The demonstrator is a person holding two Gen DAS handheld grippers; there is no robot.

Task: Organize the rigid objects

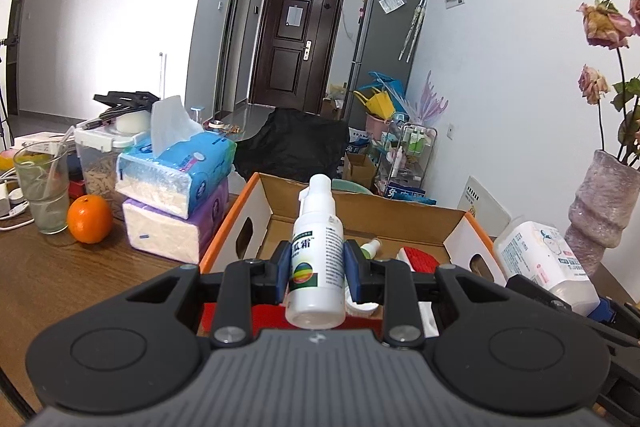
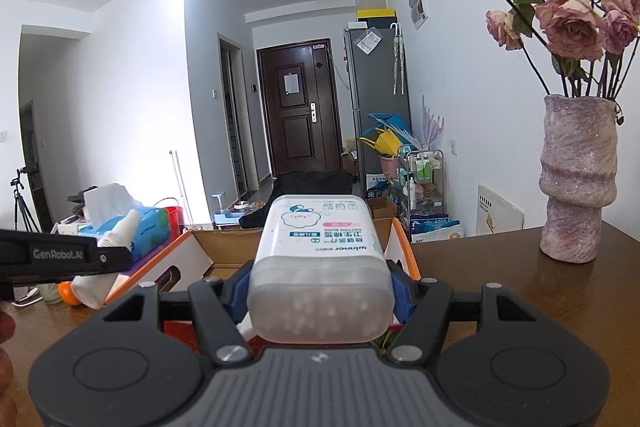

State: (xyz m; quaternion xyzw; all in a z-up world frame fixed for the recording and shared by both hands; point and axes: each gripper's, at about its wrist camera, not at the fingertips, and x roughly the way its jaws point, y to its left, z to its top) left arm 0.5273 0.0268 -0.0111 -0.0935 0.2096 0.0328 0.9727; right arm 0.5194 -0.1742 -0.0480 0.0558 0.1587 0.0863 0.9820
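White spray bottle [image 1: 316, 259] between jaws.

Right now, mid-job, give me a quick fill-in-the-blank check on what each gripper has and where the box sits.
1. The left gripper is shut on a white ____ bottle.
2. The right gripper holds a cotton bud ____.
3. Both items hang over an open ____ box.
4. Left of the box, an ____ sits beside the tissue packs.

Missing words: spray; tub; cardboard; orange
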